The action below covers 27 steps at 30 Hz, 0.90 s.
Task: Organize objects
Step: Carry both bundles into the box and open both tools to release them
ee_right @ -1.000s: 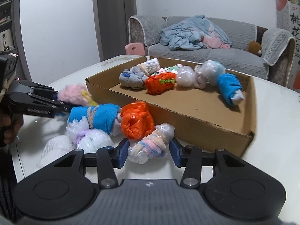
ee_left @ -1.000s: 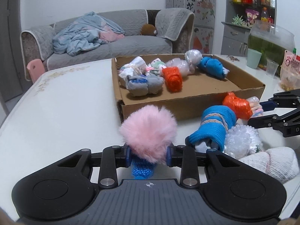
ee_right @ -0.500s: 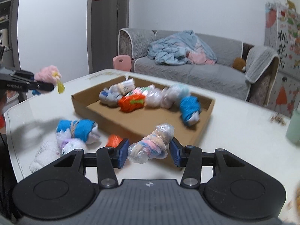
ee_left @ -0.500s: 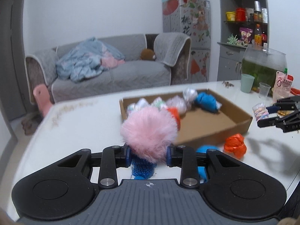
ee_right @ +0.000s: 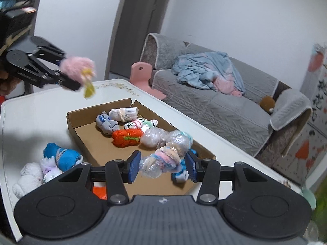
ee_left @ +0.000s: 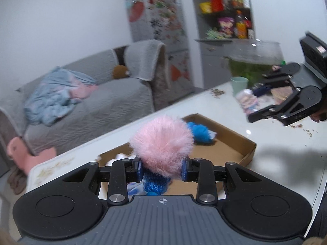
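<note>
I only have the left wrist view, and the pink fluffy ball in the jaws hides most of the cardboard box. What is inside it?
Observer: In the right wrist view the box holds a row of wrapped bundles, among them an orange bundle.
Operator: Is anything lying on the table outside the box?
Observer: Yes. A blue roll and a white roll lie on the table beside the box's left wall.
Operator: The right gripper's load is blurred for me. What is it?
Observer: The right gripper is shut on a plastic-wrapped bundle of pink, blue and cream fabric.
</note>
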Available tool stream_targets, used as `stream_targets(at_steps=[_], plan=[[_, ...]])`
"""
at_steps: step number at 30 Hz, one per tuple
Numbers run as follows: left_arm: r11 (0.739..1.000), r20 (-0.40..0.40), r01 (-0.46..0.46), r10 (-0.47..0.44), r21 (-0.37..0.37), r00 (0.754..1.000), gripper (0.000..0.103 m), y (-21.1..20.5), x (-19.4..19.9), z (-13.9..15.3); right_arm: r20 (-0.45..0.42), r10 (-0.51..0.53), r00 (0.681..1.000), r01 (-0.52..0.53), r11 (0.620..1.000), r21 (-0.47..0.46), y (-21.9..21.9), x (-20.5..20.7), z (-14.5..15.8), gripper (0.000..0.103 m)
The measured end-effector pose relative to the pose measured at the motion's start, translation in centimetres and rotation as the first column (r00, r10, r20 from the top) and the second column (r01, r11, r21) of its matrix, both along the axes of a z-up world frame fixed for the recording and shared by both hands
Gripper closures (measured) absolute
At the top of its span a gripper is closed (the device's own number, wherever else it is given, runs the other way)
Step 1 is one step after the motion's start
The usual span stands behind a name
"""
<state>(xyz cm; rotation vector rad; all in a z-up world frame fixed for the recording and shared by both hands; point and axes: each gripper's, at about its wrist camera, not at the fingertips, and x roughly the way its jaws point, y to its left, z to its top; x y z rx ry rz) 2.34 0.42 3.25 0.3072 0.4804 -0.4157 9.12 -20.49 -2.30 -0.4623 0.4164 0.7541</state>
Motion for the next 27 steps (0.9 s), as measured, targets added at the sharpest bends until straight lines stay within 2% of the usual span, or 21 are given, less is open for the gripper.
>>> stream_targets(at_steps=[6,13,21,27], plan=[[0.99,-0.086,0.115,-0.108,0.078,0.99,0.063,-4.9,4.8,-2.6,-0.017,0.081,0.997,-0.082,0.993,-0.085,2.7,2.4,-0.4,0.06],[0.98,-0.187,0.16,-0.136,0.121,0.973,0.063,-7.6,9.2,-6.9,-0.086,0.142,0.986,-0.154,0.974,-0.165,5.5,5.8,-3.1,0.06],[0.984,-0.289,0.149,-0.114,0.1,0.95,0.063,-7.0,13.3,-10.5,-0.159,0.186,0.97,-0.222,0.942,-0.252,7.2,8.1,-5.9,0.059],[0.99,-0.334,0.122,-0.093,0.068,0.938,0.063,-6.4,14.8,-11.9,-0.209,0.203,0.957,-0.26,0.917,-0.302,7.8,9.3,-7.5,0.059]])
